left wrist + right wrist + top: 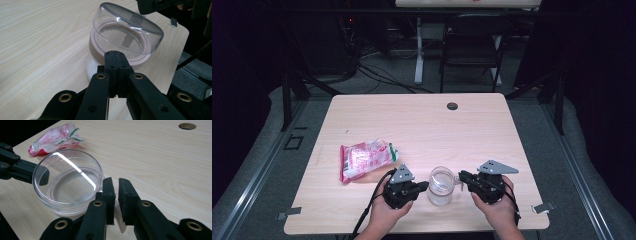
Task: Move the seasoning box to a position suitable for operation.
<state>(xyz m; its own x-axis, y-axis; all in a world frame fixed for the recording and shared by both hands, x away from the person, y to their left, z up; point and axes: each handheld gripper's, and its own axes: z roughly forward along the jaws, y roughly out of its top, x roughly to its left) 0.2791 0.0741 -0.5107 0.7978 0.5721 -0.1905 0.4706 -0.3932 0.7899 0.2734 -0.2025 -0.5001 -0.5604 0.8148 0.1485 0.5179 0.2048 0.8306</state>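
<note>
– Is the light reaching the whole scene?
– No, it is falling from above onto the pale table (422, 120), while the floor and room around it are sinking into darkness.
– Any glare?
– A white streak is glinting across the clear glass jar (67, 182). Nearby, the black jaws are looking soft and slightly out of focus at the bottom.
</note>
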